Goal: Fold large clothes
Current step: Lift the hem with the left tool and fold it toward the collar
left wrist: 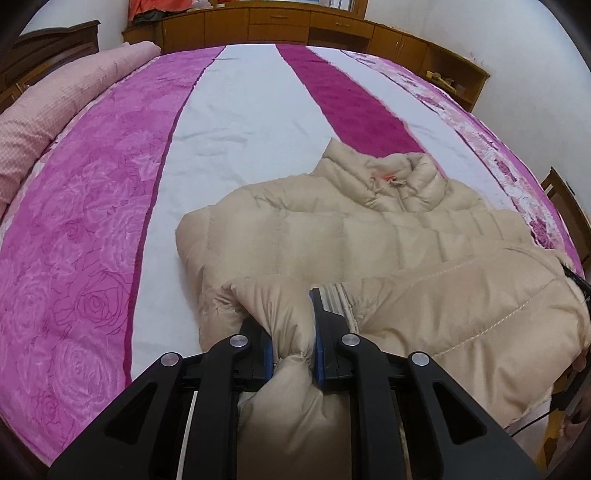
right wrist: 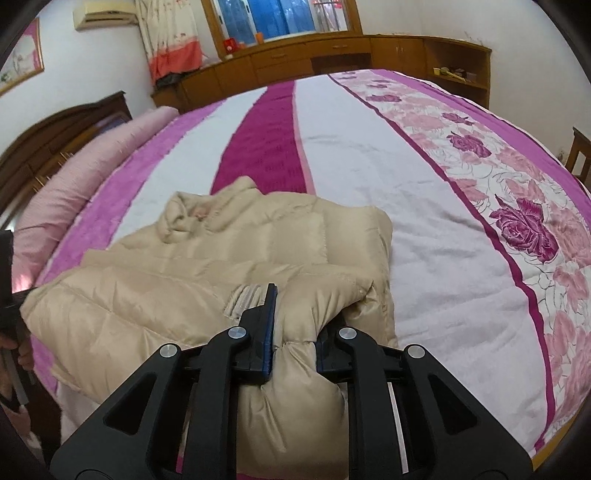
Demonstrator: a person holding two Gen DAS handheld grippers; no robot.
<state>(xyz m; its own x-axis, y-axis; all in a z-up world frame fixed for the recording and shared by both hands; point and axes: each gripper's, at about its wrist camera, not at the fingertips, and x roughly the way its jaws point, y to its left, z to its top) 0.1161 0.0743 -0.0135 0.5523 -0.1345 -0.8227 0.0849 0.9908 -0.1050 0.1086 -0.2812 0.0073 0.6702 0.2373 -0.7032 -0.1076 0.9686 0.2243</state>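
A beige puffer jacket (left wrist: 369, 229) lies on the bed near its front edge, collar pointing away from me; it also shows in the right wrist view (right wrist: 229, 254). Its sleeves are folded across the body. My left gripper (left wrist: 291, 325) is shut on a bunched fold at the jacket's lower left. My right gripper (right wrist: 295, 317) is shut on a bunched fold at the jacket's lower right. A striped knit cuff (left wrist: 338, 295) shows beside the left gripper, and also beside the right gripper in the right wrist view (right wrist: 245, 295).
The bed cover (left wrist: 229, 122) has pink, white and magenta stripes with rose print (right wrist: 524, 225). A rolled pink quilt (left wrist: 55, 110) lies at the left by a dark headboard (right wrist: 62, 129). Wooden cabinets (left wrist: 288, 22) line the far wall. A wooden chair (left wrist: 565, 206) stands at the right.
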